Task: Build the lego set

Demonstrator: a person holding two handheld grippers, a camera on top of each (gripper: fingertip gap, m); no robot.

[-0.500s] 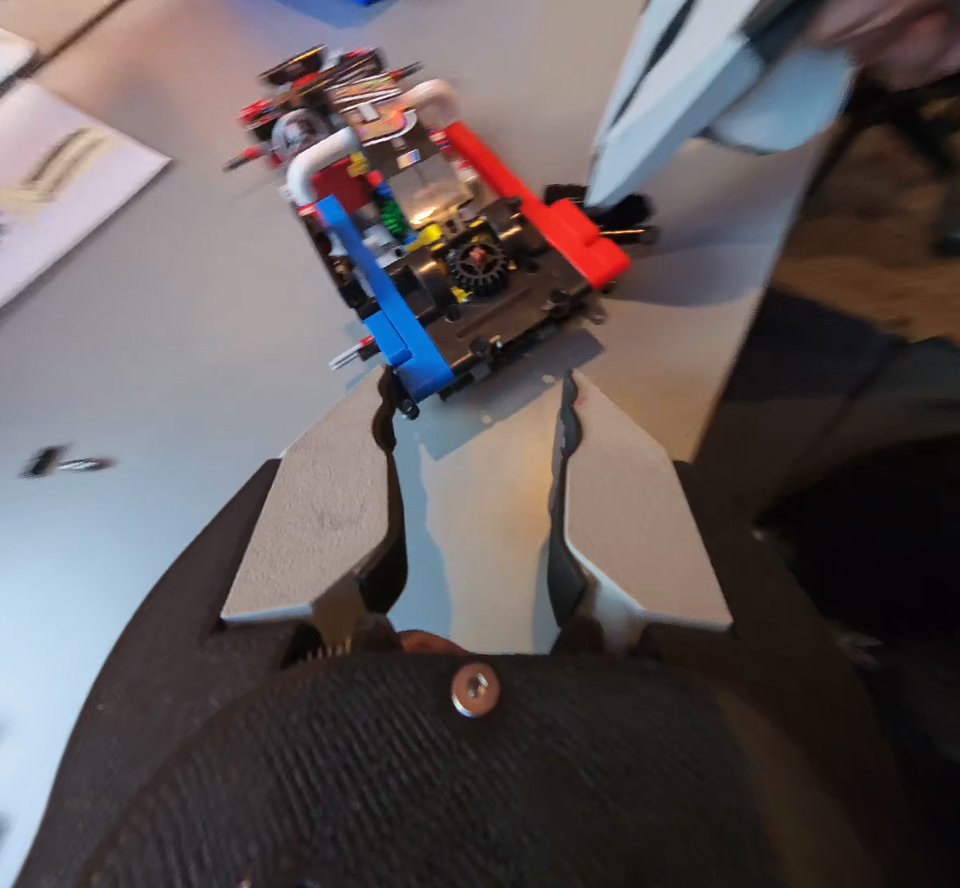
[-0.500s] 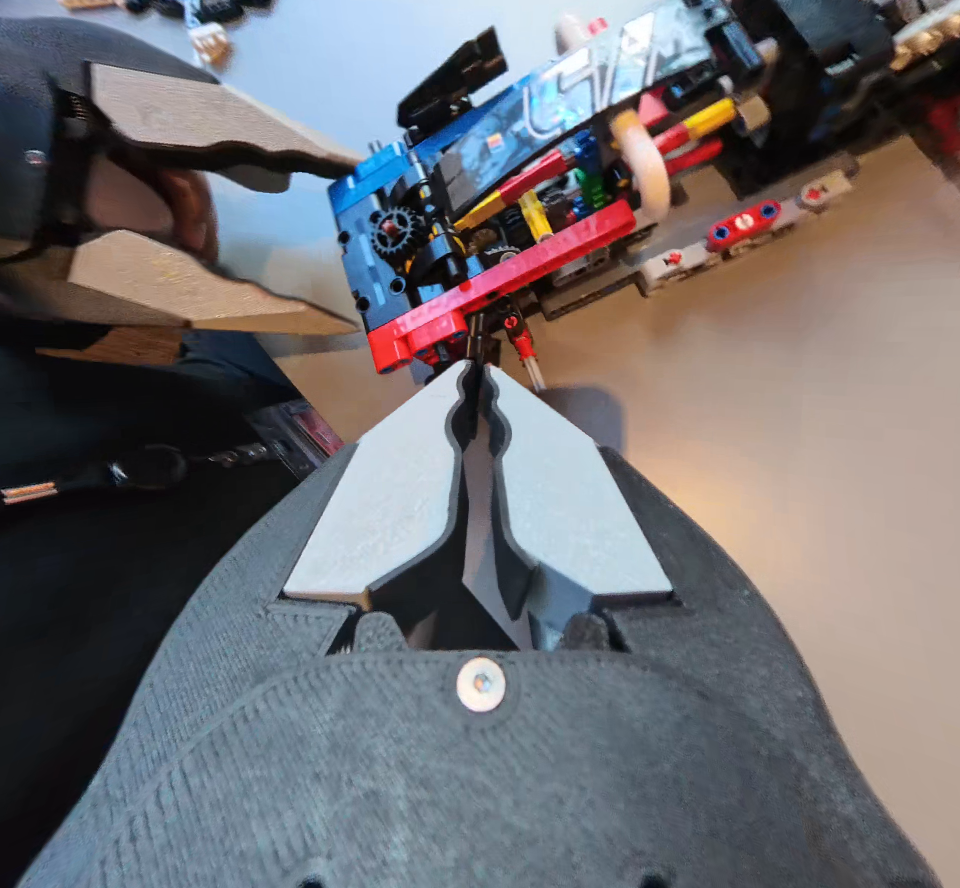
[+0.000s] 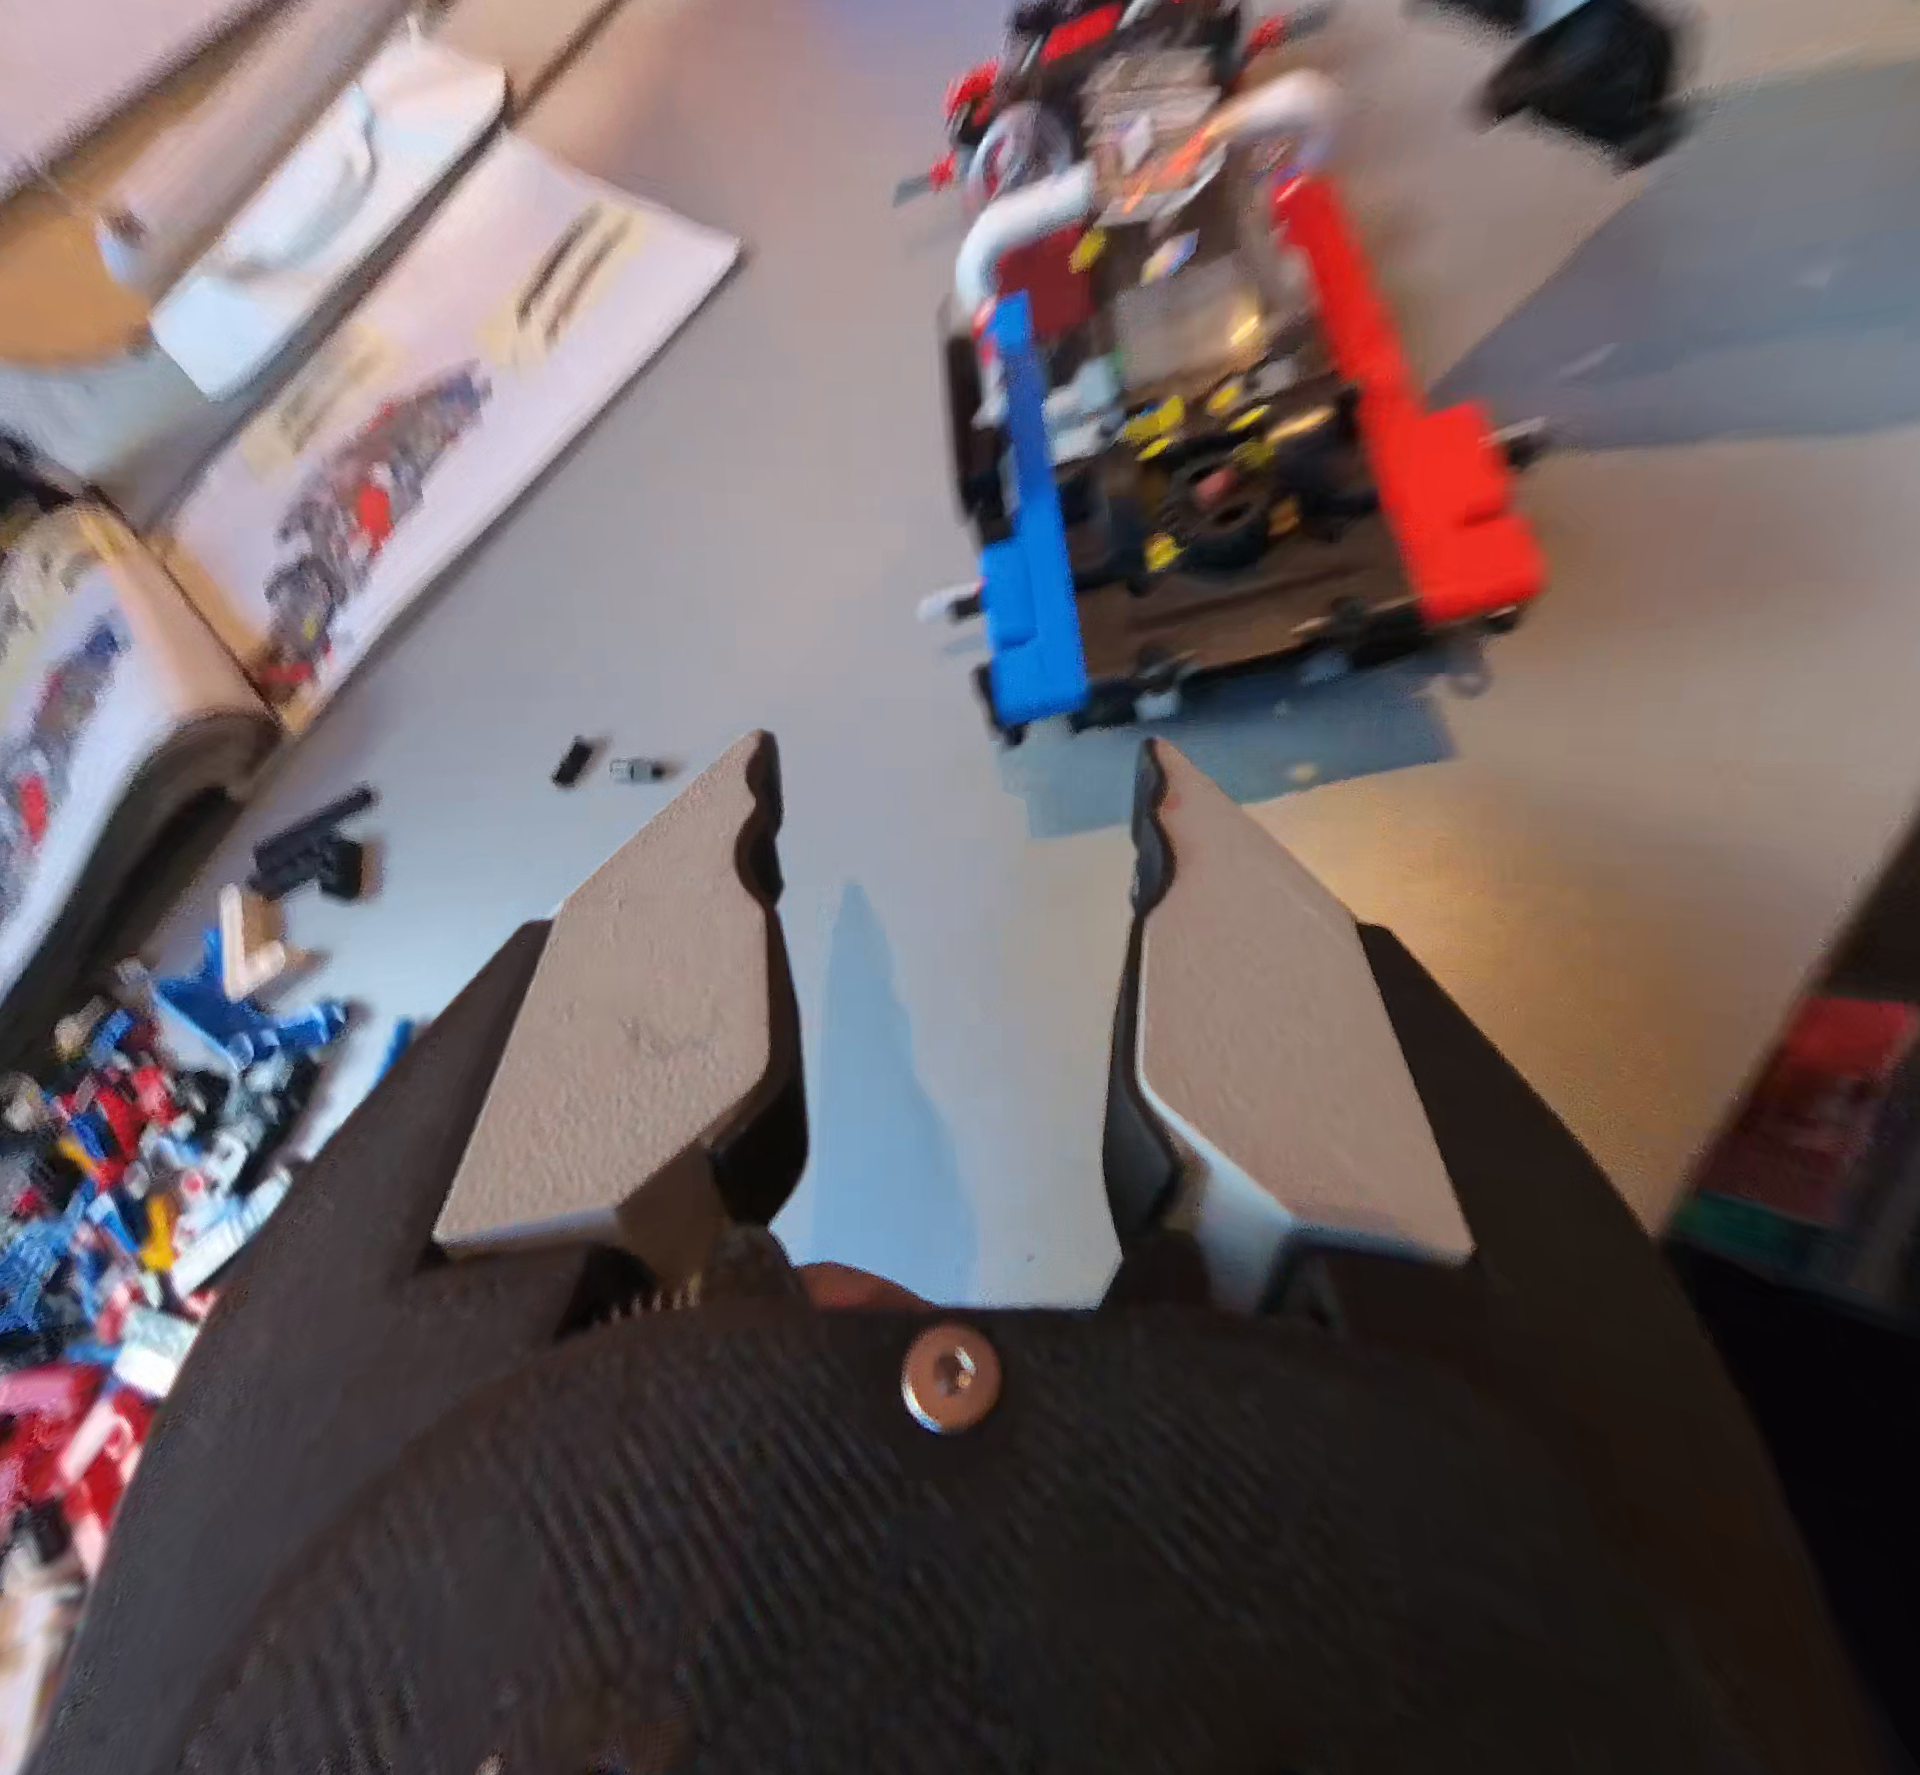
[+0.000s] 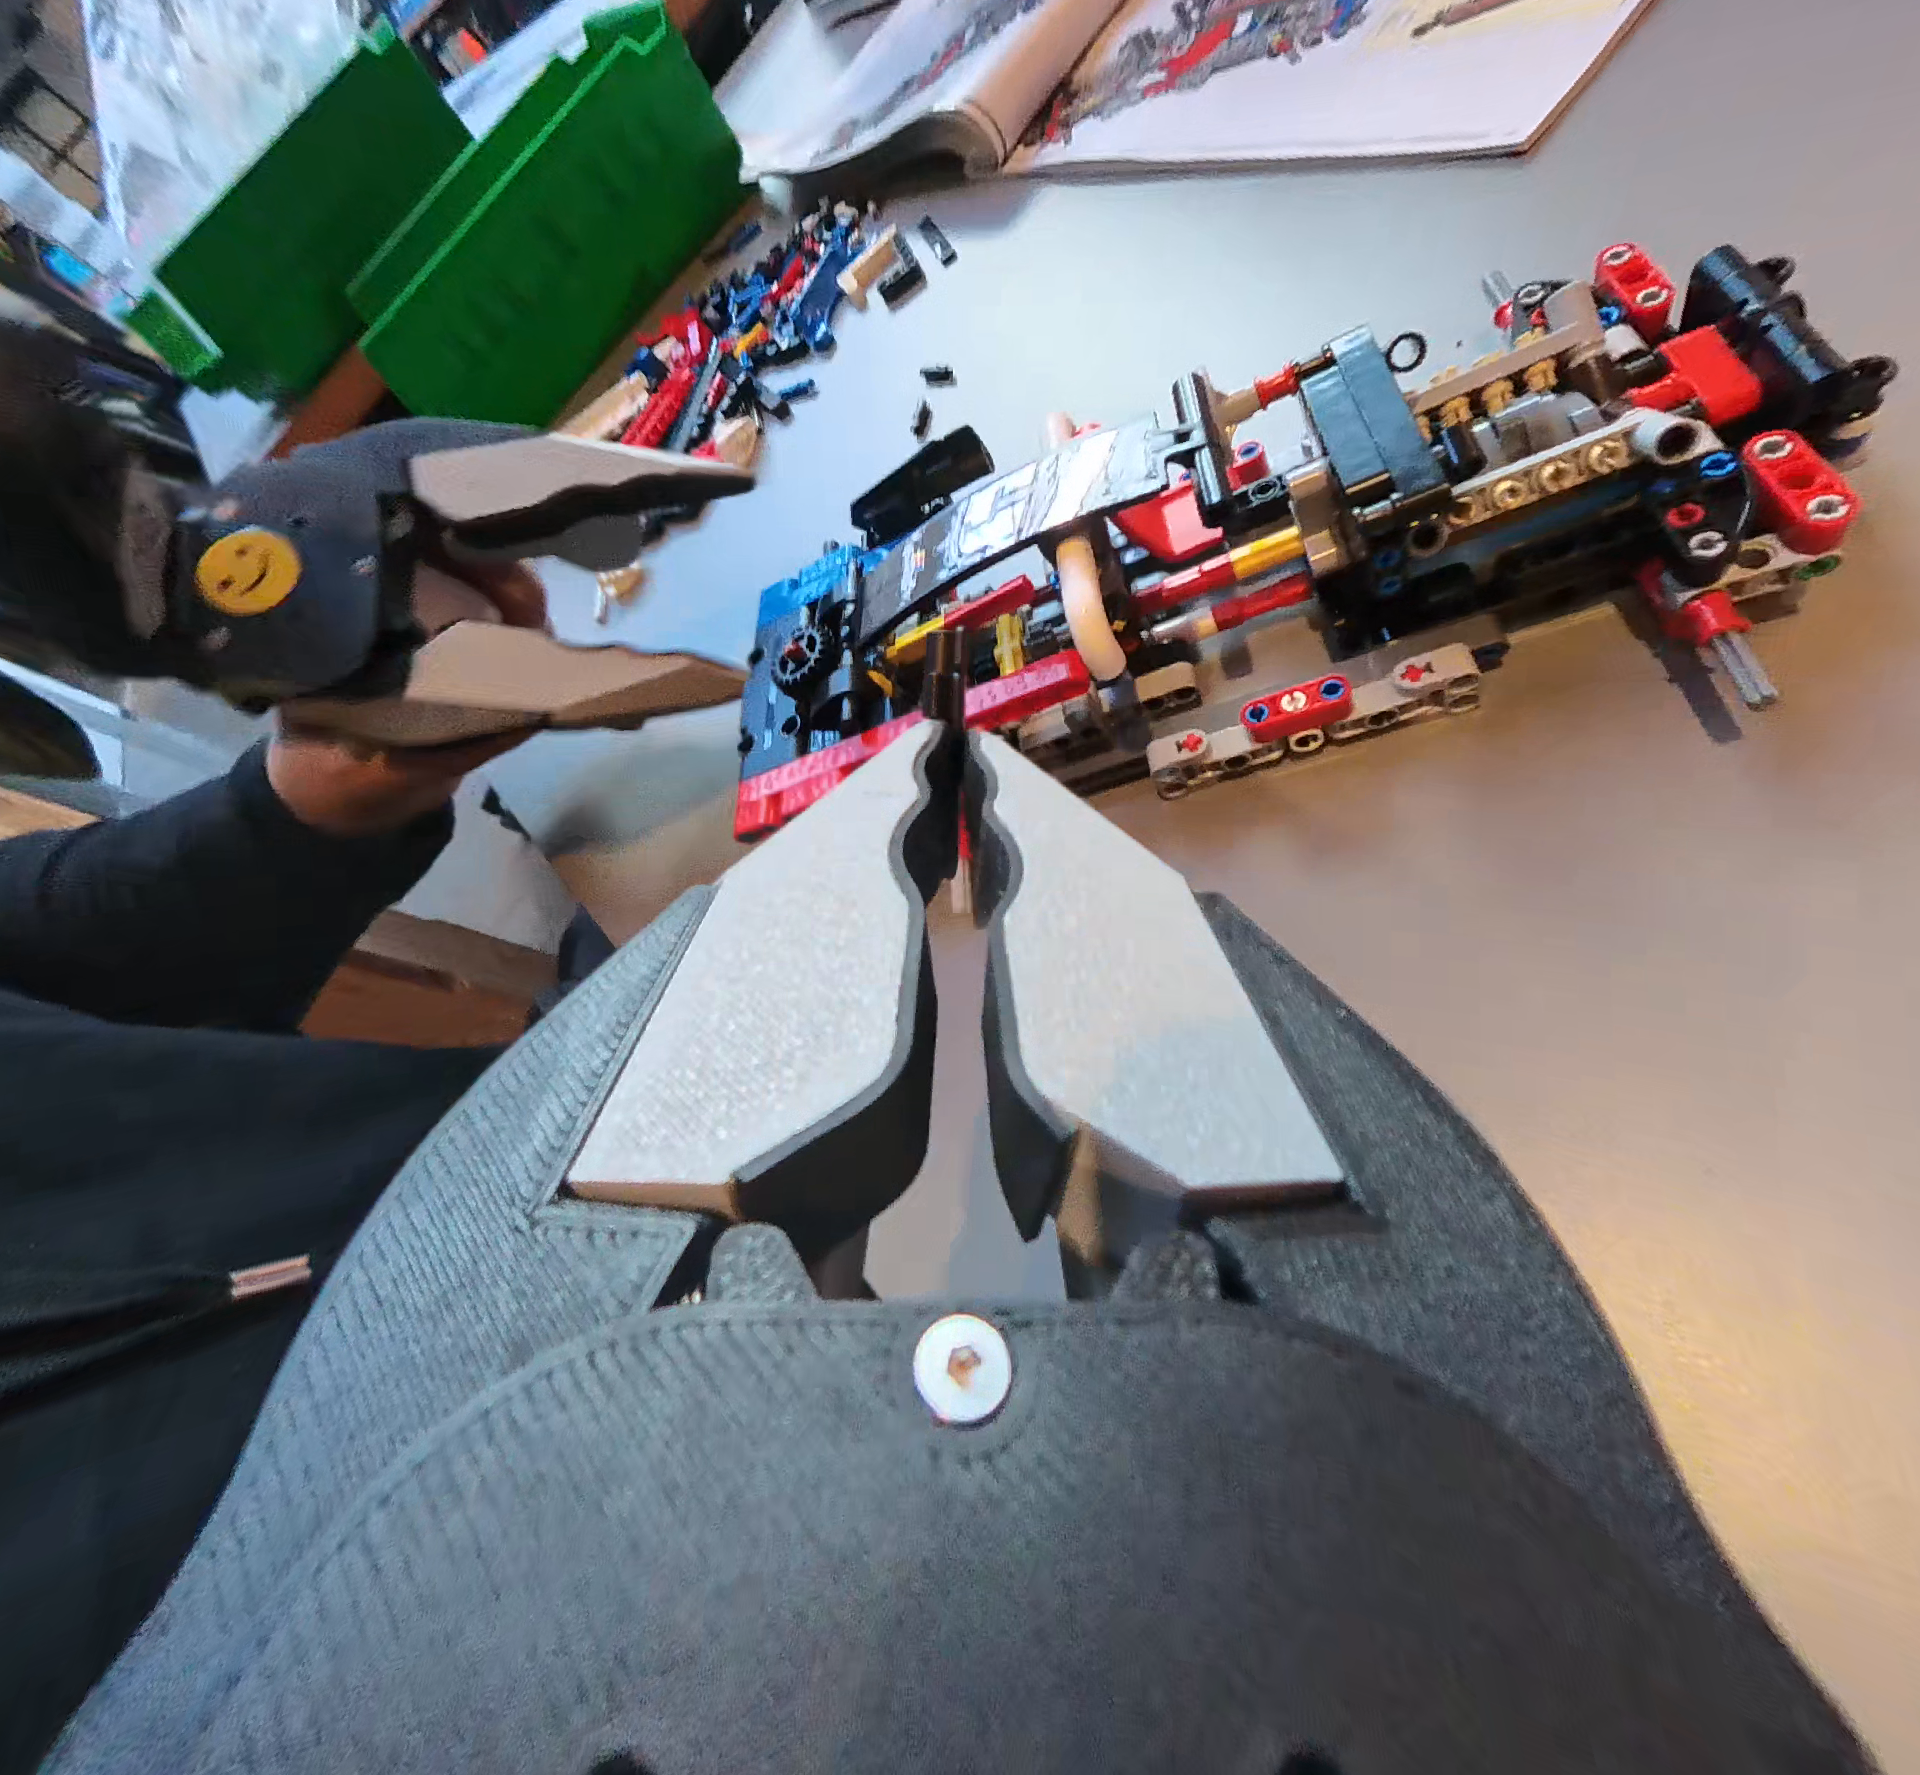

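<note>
Bins: two green bins [image 4: 540, 239] stand at the far left edge of the tabletop [image 4: 1558, 946]; their insides cannot be seen from here. A clear plastic bag [image 4: 208, 32] rises behind them.
Loose parts: a pile [image 4: 748, 343] lies bare on the tabletop just beside the bins, in no container; in the left wrist view the same pile [image 3: 135, 1154] sits at the lower left.
Model: the chassis [image 4: 1299, 530] lies flat on the tabletop near its near edge. Its long axis runs from the blue-and-red end nearest the grippers to the black-and-red end far right; in the left wrist view the chassis [image 3: 1216, 375] points straight away, blue beam on the left, red beam on the right.
Manual: the open booklet [image 4: 1299, 11] lies at the far edge, beyond the model.
Left gripper: [image 3: 956, 769] fingers wide apart, nothing between them, just short of the blue-and-red end and not touching it.
Right gripper: [image 4: 951, 738] fingers almost together, pinching a small black pin [image 4: 943, 676] with a red-and-tan part below it, at the model's red beam.
</note>
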